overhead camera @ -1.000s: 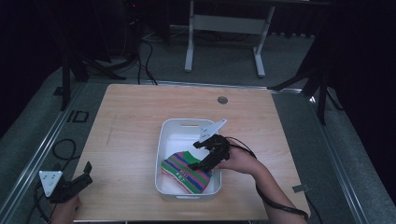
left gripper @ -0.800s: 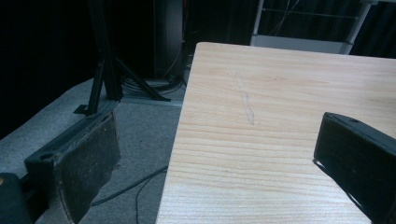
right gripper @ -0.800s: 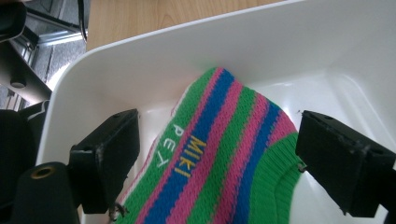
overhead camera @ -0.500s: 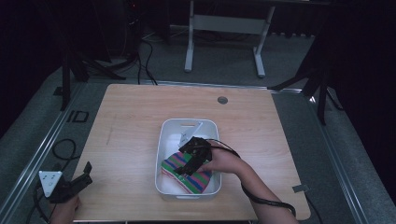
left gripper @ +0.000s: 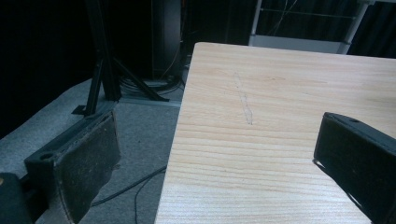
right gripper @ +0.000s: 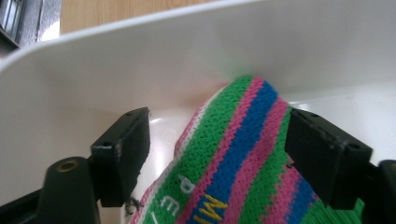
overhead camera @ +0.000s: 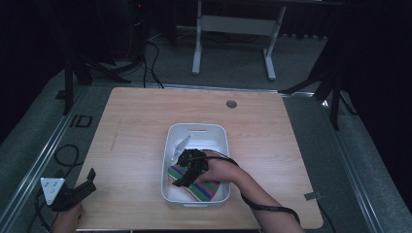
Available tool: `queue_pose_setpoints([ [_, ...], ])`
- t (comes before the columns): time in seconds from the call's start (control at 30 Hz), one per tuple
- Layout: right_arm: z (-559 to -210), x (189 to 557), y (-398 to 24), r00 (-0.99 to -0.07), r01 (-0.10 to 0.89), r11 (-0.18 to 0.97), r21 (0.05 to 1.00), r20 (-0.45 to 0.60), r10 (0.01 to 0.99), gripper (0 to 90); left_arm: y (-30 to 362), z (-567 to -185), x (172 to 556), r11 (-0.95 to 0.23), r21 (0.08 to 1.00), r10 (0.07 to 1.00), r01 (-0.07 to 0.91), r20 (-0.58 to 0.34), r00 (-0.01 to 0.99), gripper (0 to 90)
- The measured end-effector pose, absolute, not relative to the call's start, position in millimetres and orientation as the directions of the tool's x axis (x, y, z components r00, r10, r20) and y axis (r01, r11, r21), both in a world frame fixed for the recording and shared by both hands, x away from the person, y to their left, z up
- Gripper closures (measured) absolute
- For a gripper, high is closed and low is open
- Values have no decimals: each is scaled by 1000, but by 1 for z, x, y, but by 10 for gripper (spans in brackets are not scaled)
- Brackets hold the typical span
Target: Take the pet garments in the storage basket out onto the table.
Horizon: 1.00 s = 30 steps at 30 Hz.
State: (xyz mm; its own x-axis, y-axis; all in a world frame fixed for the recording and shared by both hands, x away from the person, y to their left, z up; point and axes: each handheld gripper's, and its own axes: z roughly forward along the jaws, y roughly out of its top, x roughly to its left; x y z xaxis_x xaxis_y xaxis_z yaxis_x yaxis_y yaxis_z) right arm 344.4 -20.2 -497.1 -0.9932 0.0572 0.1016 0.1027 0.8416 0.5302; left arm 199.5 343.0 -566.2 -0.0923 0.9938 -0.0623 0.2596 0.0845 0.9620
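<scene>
Striped knitted cloth (overhead camera: 200, 187) in green, pink and blue, with a white edge band bearing yellow and white letters, lies in the near half of a white plastic bin (overhead camera: 195, 131), just below the centre of the high view. In the right gripper view the cloth (right gripper: 233, 154) rises from the bottom centre of the frame to the bin wall (right gripper: 140, 65), which curves across the upper half.

Right gripper (overhead camera: 183, 177), held in the person's right hand (overhead camera: 218, 170), reaches into the bin from the lower right of the high view and sits over the cloth. Its own view shows the right gripper (right gripper: 217, 154) spread wide, one jaw at each side of the cloth's striped fold, neither jaw seen pressing it.

Left gripper (overhead camera: 80, 189) is at the lower left corner of the high view, at the near left edge of the wooden table (overhead camera: 272, 145), well apart from the bin. In its own view the left gripper (left gripper: 215, 163) is released and holds nothing; the table (left gripper: 280, 93) edge runs between its jaws, grey floor (left gripper: 140, 121) to the left.
</scene>
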Motion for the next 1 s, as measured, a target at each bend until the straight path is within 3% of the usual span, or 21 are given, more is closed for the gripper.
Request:
queue_pose_setpoints([
  [0.1, -504, 343, -16, -994, 98, 863, 495, 88, 62, 282, 343, -566, 199, 84, 962, 994, 259, -62, -92, 10],
  [0.2, -510, 342, -14, -995, 96, 889, 448, 63, 76, 432, 343, -566, 200, 83, 962, 994, 260, -61, -93, 10],
  [0.23, -509, 342, -14, -995, 95, 892, 443, 52, 80, 599, 343, -566, 200, 83, 962, 994, 261, -60, -92, 10],
  [0.3, -505, 342, -16, -994, 108, 885, 453, 38, 102, 781, 343, -566, 200, 82, 962, 994, 260, -60, -93, 10],
  [0.5, -489, 343, -30, -994, 93, 857, 506, 1, 107, 821, 342, -566, 200, 83, 961, 994, 263, -60, -94, 10],
  [1.0, -439, 352, -72, -981, 124, 743, 657, -32, 192, 826, 342, -566, 200, 83, 961, 993, 263, -59, -98, 10],
])
